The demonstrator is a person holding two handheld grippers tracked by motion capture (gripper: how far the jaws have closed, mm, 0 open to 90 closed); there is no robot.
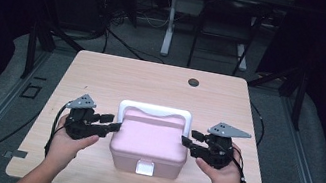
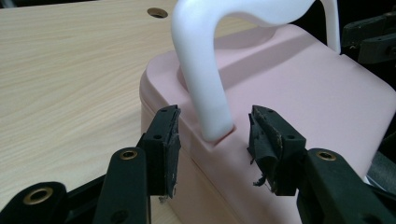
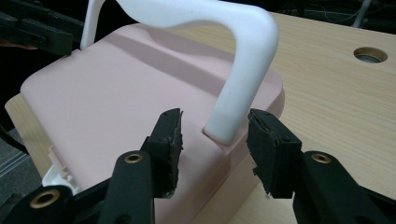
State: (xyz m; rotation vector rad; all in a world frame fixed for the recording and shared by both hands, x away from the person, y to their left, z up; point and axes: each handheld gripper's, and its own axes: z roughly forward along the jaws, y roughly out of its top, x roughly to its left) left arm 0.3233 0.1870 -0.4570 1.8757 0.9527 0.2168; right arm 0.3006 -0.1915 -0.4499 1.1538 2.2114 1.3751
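Your left gripper (image 1: 114,126) and right gripper (image 1: 186,141), jaws released, straddle the handle (image 1: 155,110) ends on the box (image 1: 149,142) near the tabletop's (image 1: 103,76) front edge

the right gripper (image 3: 214,129) is seen with its jaws parted on either side of the foot of the white handle (image 3: 243,79), where it enters the pink box (image 3: 116,98). the handle is not touched by either pad. a round hole (image 3: 370,54) is seen in the desk (image 3: 327,107), toward the far right edge. the other gripper (image 3: 35,30) is seen at the box's far side.
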